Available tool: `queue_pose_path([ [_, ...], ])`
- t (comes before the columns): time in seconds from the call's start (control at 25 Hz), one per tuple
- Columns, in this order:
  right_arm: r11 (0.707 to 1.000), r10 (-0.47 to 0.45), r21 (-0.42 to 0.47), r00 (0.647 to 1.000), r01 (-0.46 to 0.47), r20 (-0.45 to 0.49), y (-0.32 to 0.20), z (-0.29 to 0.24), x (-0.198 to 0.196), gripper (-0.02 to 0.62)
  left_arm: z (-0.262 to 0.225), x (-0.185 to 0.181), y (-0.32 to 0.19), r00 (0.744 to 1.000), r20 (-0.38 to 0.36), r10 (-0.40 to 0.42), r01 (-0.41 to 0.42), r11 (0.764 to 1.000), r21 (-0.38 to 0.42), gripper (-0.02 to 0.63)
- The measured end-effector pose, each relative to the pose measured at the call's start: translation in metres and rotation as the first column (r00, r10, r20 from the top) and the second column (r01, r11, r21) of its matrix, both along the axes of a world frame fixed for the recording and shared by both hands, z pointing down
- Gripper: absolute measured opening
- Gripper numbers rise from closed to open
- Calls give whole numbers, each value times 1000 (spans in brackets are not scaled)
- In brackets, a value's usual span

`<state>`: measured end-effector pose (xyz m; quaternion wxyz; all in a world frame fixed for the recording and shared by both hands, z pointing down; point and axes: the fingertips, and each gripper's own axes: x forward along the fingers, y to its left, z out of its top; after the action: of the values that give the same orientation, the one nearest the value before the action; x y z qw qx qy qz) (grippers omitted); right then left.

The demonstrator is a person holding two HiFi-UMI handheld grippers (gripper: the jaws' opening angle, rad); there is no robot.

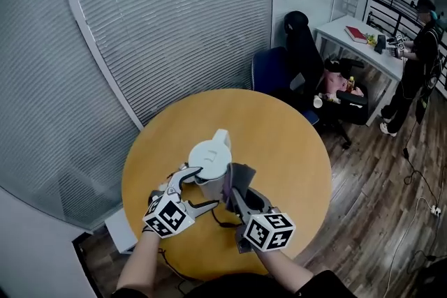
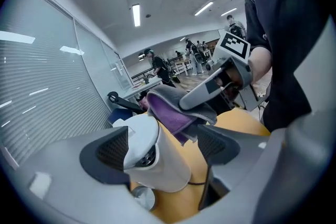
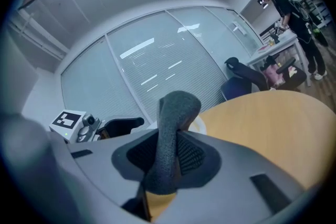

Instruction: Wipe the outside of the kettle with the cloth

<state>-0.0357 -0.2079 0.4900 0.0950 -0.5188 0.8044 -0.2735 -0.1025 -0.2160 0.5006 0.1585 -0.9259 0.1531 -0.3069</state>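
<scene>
Room: curved glass wall with blinds (image 1: pixel 174 24), wood-plank floor (image 1: pixel 377 171). At the far right, a white desk (image 1: pixel 346 35) with a person (image 1: pixel 419 45) standing by it and a black office chair (image 1: pixel 302 52) near it.

Surface: round yellow counter (image 1: pixel 286 143). White kettle (image 1: pixel 209 160) stands upright on the near half.

Left hand-held gripper (image 2: pixel 164 147): jaws spread, kettle body between them, closer to one pad, with a gap at the other.

Right hand-held gripper (image 3: pixel 167 157): jaws pinching a grey-and-purple cloth (image 1: pixel 237 181), which lies against the kettle's right side.
</scene>
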Motion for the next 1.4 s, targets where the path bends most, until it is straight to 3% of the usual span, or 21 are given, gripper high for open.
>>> queue_pose_path([
  [0.24,997,62,-40,998,-62,3,-6,23,-3,94,19,-1,-2,998,29,55,-54,998,-40,397],
  [0.48,982,67,-177,997,-70,-26,-13,84,-8,94,19,-2,-2,997,15,78,-77,996,-43,399],
  [0.96,885,-6,-462,991,-57,-132,-25,205,-5,94,19,-1,-2,998,-4,61,-61,996,-62,397],
  [1.04,883,-21,-467,990,-48,-142,-24,207,-2,94,20,-1,-2,999,-6,54,-54,996,-64,399],
  [1.16,903,-15,-425,985,-59,-169,-23,188,12,94,19,0,-3,999,-4,46,-46,997,-66,397],
  [1.4,975,-8,-218,973,-44,-230,-35,101,38,94,19,0,-5,1000,-16,9,-10,998,-70,397],
])
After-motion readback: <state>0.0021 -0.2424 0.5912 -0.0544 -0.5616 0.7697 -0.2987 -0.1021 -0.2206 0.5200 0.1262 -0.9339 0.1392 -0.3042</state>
